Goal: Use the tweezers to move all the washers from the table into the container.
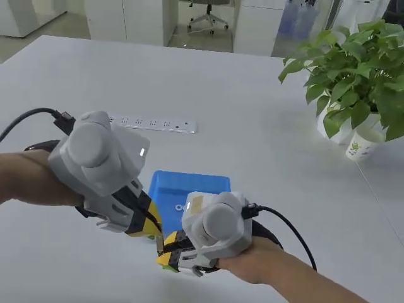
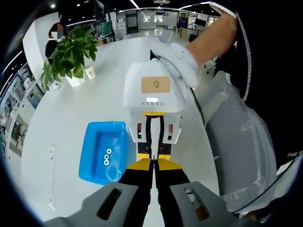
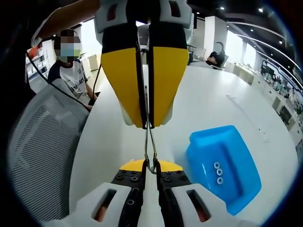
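A blue container (image 1: 189, 184) sits on the white table just beyond both grippers, with three small washers (image 2: 107, 157) lying on its floor. The same washers (image 3: 218, 172) show in the blue container (image 3: 222, 165) to the right in the right gripper view. My left gripper (image 2: 154, 163) and right gripper (image 3: 150, 166) point tip to tip, each shut on one end of thin metal tweezers (image 3: 148, 139). In the head view my left gripper (image 1: 154, 232) comes from the left and my right gripper (image 1: 165, 254) from the right, meeting at the container's near left corner.
A white power strip (image 1: 151, 123) lies farther back on the table (image 1: 252, 113). A potted plant (image 1: 356, 95) stands at the far right. A mesh chair (image 2: 241, 146) is beside the table's near edge, and a person (image 3: 71, 71) sits behind it.
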Demonstrator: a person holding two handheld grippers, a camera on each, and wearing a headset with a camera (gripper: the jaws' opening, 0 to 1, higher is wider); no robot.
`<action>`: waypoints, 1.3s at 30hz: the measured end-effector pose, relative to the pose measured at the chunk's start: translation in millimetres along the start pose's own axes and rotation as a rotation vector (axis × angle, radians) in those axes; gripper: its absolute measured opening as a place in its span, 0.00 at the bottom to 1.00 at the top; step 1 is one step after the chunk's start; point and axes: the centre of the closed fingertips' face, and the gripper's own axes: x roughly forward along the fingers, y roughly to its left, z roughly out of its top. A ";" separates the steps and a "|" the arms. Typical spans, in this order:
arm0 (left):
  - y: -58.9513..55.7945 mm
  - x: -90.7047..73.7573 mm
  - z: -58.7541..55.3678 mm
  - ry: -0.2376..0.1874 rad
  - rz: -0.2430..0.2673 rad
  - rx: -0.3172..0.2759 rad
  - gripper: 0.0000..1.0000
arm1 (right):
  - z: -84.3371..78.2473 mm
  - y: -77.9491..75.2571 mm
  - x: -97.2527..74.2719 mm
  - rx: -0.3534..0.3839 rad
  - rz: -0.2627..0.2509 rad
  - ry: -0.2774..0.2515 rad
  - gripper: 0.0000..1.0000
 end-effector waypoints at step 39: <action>76.8 -10.7 17.0 0.009 0.063 0.050 0.05 | 12.3 -85.4 -17.7 -0.018 -0.063 -0.011 0.10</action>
